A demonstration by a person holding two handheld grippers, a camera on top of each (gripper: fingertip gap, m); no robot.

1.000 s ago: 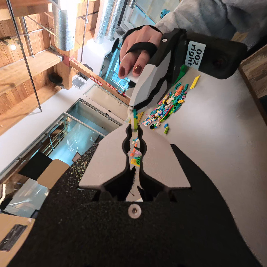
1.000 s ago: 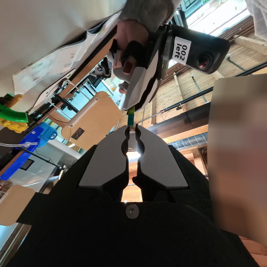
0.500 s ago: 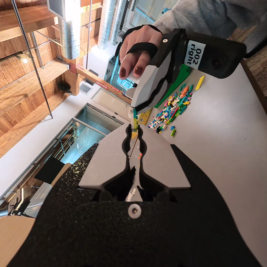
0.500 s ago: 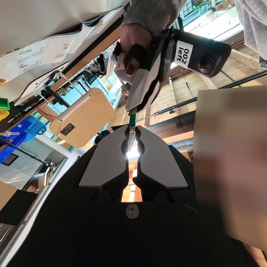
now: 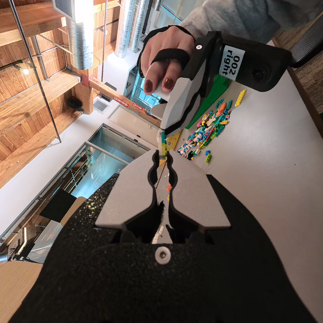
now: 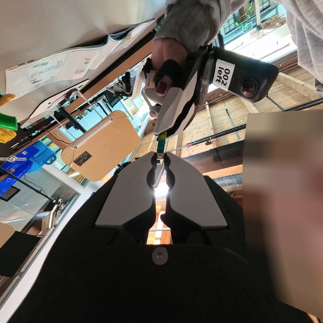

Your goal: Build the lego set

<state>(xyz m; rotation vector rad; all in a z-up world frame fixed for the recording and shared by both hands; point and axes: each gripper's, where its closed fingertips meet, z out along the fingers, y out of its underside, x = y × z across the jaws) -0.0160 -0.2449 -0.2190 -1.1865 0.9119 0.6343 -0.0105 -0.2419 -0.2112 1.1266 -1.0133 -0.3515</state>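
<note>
Left wrist view shows a small stack of lego bricks (image 5: 162, 146), teal at the far end and yellow-green at the near end with a white piece along one side, held in the air between the two grippers. The left gripper (image 5: 163, 155) has its fingers pressed in on the yellow-green end, and the right gripper (image 5: 163, 132), coming in from the far side, pinches the teal and white end. Fingertip nearly meets fingertip across the stack. A hand (image 5: 164, 57) in a black strap and a grey sleeve grasps the right gripper's handle.

Right wrist view gives the same stack (image 6: 161, 146) from the other side: green brick nearer the left gripper (image 6: 161, 133), teal brick next, and a grey-white plate gripped inside the right gripper (image 6: 159, 156), whose fingers are drawn close around it. Another strapped hand (image 6: 166, 70) holds the left gripper.

Beyond the stack in the left wrist view, a pile of loose lego pieces (image 5: 206, 132) in many colours lies on the white table (image 5: 262, 166). A green baseplate (image 5: 208, 103) sits just behind the pile, a long yellow piece (image 5: 240, 95) lies near it, and a lime brick (image 5: 208, 158) lies a little apart from the pile. In the right wrist view, an open instruction booklet (image 6: 73, 64) rests on the table.
</note>
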